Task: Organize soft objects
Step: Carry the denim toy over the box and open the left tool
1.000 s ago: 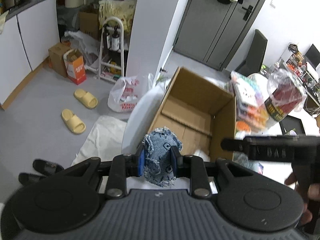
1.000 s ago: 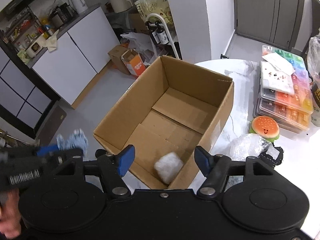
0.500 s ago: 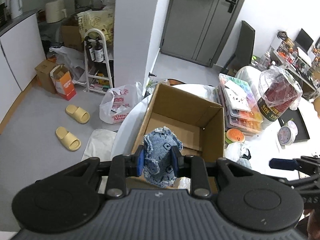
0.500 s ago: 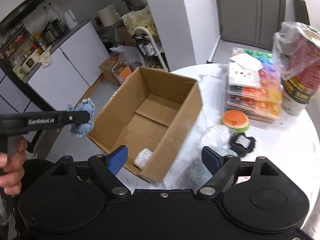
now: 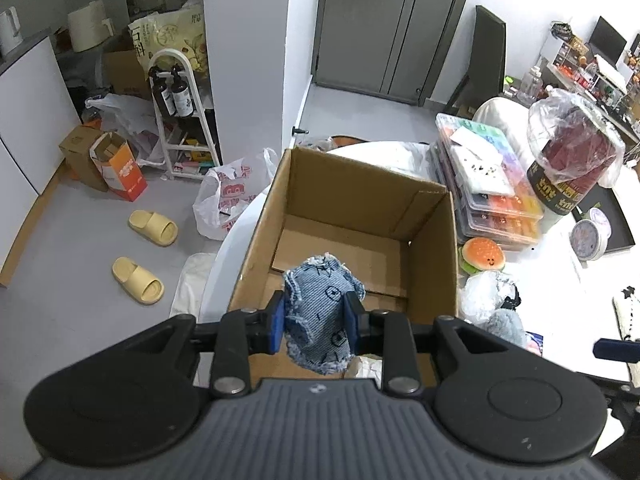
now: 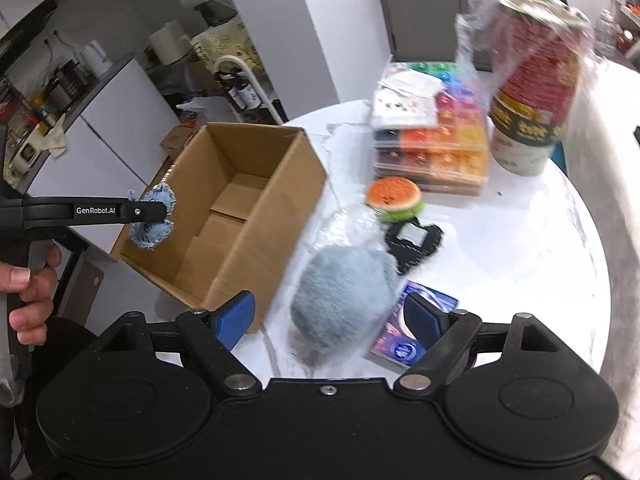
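Left fingers (image 5: 280,322) clamp denim toy (image 5: 320,316) over box (image 5: 432,240) | right fingers (image 6: 236,316) apart above table

Motion-blurred in the right wrist view: grey plush toy (image 6: 344,304) and plastic-wrapped can (image 6: 532,92), label unreadable. Booklet (image 6: 408,340) partly covered by the plush and a blue pad of the right tongs (image 6: 330,320). In the left wrist view, white soft thing (image 5: 366,366) in the box (image 5: 436,248) mostly hidden behind the left tongs (image 5: 316,316) and denim toy (image 5: 320,312). Right tongs cut off by the edge there. Shelf items beyond the desk (image 6: 520,248) too small to tell.
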{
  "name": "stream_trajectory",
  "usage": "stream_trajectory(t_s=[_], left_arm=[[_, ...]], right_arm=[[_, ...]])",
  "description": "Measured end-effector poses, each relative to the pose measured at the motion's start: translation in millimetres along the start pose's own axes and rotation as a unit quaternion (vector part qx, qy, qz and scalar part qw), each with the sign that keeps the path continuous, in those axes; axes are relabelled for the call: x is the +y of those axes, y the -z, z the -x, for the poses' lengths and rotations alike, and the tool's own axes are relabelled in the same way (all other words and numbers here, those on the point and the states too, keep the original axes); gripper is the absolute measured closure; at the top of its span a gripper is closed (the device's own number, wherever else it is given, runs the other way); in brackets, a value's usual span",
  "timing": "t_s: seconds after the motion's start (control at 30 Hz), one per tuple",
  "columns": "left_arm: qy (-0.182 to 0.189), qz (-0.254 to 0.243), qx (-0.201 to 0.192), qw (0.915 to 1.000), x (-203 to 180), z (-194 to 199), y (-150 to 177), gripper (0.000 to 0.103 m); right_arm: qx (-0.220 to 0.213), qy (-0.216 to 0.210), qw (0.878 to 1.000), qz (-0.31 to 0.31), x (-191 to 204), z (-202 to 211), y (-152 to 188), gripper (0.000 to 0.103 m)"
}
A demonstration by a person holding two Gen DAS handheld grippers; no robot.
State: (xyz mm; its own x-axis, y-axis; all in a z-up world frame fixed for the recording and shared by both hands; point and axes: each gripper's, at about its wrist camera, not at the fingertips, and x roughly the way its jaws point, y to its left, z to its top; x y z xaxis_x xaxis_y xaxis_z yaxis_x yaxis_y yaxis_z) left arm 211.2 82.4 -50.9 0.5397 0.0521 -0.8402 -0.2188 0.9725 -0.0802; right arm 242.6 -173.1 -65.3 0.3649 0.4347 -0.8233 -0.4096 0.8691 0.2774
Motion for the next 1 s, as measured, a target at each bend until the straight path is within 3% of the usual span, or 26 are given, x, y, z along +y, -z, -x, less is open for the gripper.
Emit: stream_trajectory(t_s=[0.17,0.33,1.0], left_arm=[[-0.013,-0.008,0.001,0.9999,-5,-6,-2,0.070],[-0.026,-0.011,-0.005,0.9996,-9,-4,-4,0.046],[0.009,-0.010,-0.035,0.9993,-57,42,26,0.043]], right_arm=[[0.002,0.005,1.000,-0.017,-17,0,8,0.022],[0.008,0.008,1.000,-0.025,-28,-4,14,0.022],[0.027,-0.001,0.998,-0.048,-68,-31,21,0.027]])
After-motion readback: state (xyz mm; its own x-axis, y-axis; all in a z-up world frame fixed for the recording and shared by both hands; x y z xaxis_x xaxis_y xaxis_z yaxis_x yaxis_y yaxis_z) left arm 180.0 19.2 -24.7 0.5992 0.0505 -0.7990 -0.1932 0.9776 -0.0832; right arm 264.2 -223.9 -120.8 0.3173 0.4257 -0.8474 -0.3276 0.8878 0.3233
